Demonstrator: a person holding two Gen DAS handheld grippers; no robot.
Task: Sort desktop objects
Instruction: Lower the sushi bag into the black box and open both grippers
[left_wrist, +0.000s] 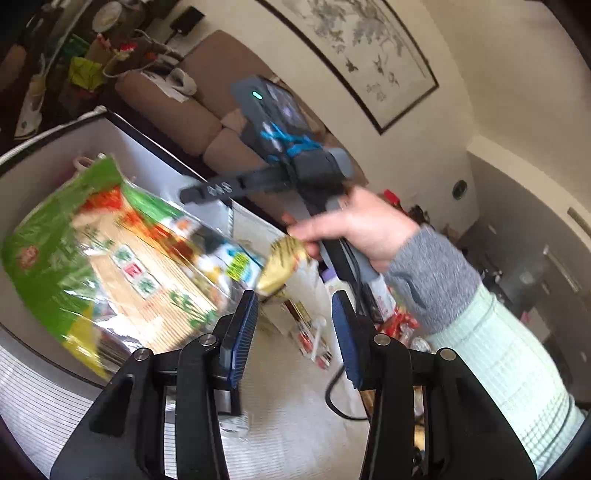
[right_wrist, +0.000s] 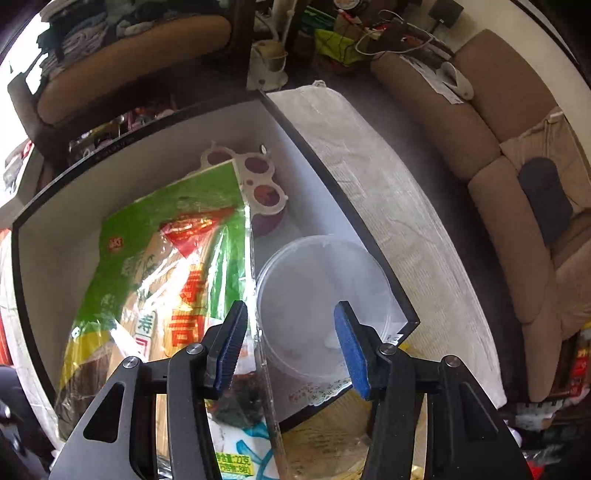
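Note:
A large green sushi-kit package lies slanted in a black-rimmed box with white walls. Beside it in the box are a round clear plastic tub and a white holder with red cups. My right gripper points down over the box, open. The package's clear edge runs between its jaws, and the pads do not press on it. In the left wrist view the same package fills the box. My left gripper is open with nothing between its fingers. A hand holds the right gripper's handle above the package.
A white ribbed cloth covers the table around the box. A gold striped packet, small bottles and red wrappers crowd the table to the right of the box. A black cable crosses the cloth. A brown sofa stands behind.

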